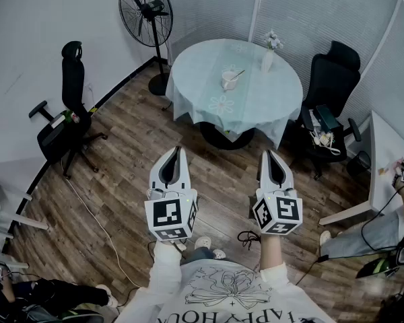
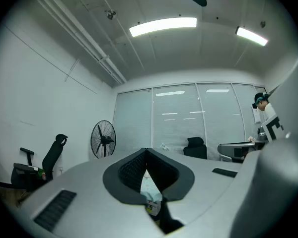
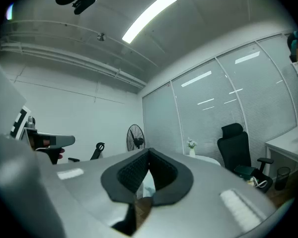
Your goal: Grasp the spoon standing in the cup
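A white cup (image 1: pixel 229 79) stands near the middle of a round table (image 1: pixel 209 93) covered in a pale green cloth, far ahead of me. A spoon (image 1: pixel 237 75) leans in the cup, handle up to the right. My left gripper (image 1: pixel 178 150) and right gripper (image 1: pixel 264 153) are held side by side over the wooden floor, well short of the table, tips toward it. Both sets of jaws meet at the tips with nothing between them. In the left gripper view the jaws of the left gripper (image 2: pixel 147 150) are together; in the right gripper view so are those of the right gripper (image 3: pixel 149 151).
A small vase of flowers (image 1: pixel 269 54) stands on the table's far side. A standing fan (image 1: pixel 147 13) is at the table's left, a black office chair (image 1: pixel 327 96) at its right, another black chair (image 1: pixel 66 116) by the left wall. A white desk (image 1: pixel 380 160) and a seated person (image 1: pixel 390 227) are at the right.
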Motion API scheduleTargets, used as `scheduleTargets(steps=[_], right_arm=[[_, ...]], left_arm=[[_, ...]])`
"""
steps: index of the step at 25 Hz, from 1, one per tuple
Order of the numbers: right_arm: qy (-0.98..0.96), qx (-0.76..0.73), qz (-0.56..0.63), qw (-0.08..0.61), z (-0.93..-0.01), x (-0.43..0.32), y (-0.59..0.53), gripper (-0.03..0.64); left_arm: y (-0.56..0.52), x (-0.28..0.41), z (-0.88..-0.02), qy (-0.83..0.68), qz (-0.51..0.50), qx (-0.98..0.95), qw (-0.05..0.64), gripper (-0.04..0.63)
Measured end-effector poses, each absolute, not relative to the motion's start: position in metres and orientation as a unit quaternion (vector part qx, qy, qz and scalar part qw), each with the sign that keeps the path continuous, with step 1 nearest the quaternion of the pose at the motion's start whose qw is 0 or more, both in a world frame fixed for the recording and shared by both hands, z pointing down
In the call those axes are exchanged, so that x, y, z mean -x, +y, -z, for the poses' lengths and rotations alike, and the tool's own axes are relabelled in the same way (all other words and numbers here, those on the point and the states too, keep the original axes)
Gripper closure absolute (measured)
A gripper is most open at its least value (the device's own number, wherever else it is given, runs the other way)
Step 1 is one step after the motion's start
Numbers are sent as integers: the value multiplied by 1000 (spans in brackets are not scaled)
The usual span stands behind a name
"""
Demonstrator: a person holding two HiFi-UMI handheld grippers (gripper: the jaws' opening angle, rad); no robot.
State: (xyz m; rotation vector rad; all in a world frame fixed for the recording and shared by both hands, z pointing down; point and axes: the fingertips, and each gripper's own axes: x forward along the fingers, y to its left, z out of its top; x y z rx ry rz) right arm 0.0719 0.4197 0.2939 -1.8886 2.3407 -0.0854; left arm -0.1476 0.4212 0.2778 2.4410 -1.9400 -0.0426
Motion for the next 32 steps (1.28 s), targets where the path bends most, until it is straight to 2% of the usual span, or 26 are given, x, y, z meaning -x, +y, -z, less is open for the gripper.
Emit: scheduleTargets(steps=[32], right_arm=[[764,642,24,58,-309,-48,366,604]], left_arm=[[358,167,-294,-599,10,-800,12,589]])
